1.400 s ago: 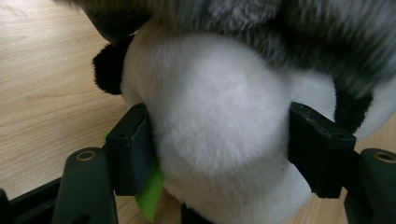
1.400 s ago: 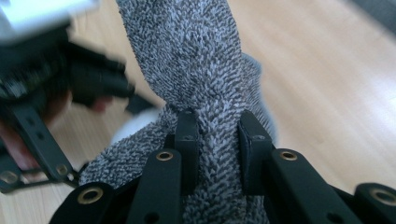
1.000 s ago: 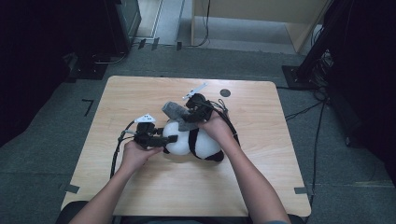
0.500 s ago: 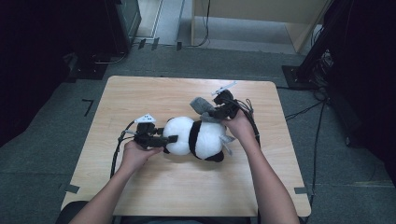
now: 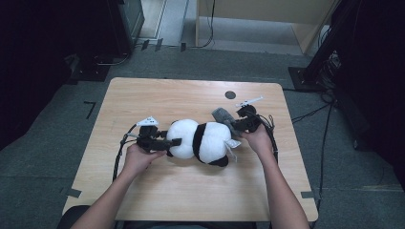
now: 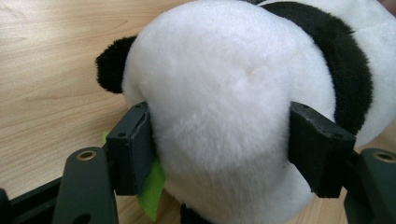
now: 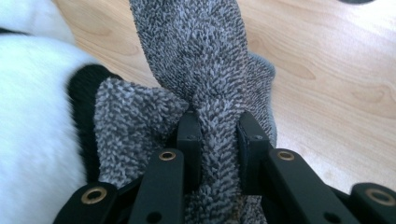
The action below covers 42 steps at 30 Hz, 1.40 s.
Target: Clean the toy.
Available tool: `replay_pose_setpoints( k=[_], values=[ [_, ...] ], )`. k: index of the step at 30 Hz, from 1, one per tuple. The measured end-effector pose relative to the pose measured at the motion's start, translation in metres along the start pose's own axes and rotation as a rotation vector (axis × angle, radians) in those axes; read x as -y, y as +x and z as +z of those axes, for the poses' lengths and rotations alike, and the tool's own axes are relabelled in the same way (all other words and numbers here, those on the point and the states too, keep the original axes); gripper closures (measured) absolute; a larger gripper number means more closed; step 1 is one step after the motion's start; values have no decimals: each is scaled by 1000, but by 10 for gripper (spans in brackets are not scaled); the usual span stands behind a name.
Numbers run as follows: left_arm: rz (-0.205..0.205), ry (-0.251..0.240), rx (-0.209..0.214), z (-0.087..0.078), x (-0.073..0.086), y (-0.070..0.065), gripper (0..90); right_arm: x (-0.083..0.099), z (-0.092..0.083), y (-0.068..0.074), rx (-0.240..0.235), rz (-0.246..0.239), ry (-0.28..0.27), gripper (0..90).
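Left gripper (image 5: 173, 141): jaws pressed into the white head of the plush panda (image 5: 200, 141) from both sides — clamped on it.
Green tag (image 6: 152, 189): poked out by the left jaw, under the panda's head.
Plush panda: lay on its side mid-table, head toward the left gripper.
Right gripper (image 5: 234, 129): jaws narrow, pinching a fold of the grey sock (image 5: 220, 116) — at the panda's rear end.
Wooden table (image 5: 191, 95): a dark round spot (image 5: 230, 95) near its far edge.
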State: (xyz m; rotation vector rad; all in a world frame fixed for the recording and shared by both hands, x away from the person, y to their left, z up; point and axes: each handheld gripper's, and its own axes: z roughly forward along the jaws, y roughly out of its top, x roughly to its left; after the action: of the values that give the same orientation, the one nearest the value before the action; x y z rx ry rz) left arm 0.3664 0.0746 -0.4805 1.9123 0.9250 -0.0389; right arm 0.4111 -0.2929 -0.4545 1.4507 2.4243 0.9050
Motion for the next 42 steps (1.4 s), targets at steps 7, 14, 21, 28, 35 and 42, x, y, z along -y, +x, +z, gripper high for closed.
replay_pose_setpoints(
  k=[7, 14, 21, 28, 35, 42],
  values=[
    [1, 5, 0, -1, 0, 0, 297, 12, 7, -10, 35, 25, 41, 765],
    [3, 6, -1, -1, 1, 0, 297, 7, -23, -9, 43, 55, -71, 773],
    [4, 0, 4, -1, 1, 1, 291, -25, -62, 21, 33, -39, -176, 772],
    [8, 0, 2, -2, 1, -1, 294, -56, -71, 73, -24, -175, -210, 770],
    [28, -2, -11, -2, 0, -4, 299, -74, -44, 119, -81, -264, -171, 769],
    [25, 0, -20, -3, 0, -6, 302, -73, -6, 156, -59, -382, -53, 762]
  ],
)
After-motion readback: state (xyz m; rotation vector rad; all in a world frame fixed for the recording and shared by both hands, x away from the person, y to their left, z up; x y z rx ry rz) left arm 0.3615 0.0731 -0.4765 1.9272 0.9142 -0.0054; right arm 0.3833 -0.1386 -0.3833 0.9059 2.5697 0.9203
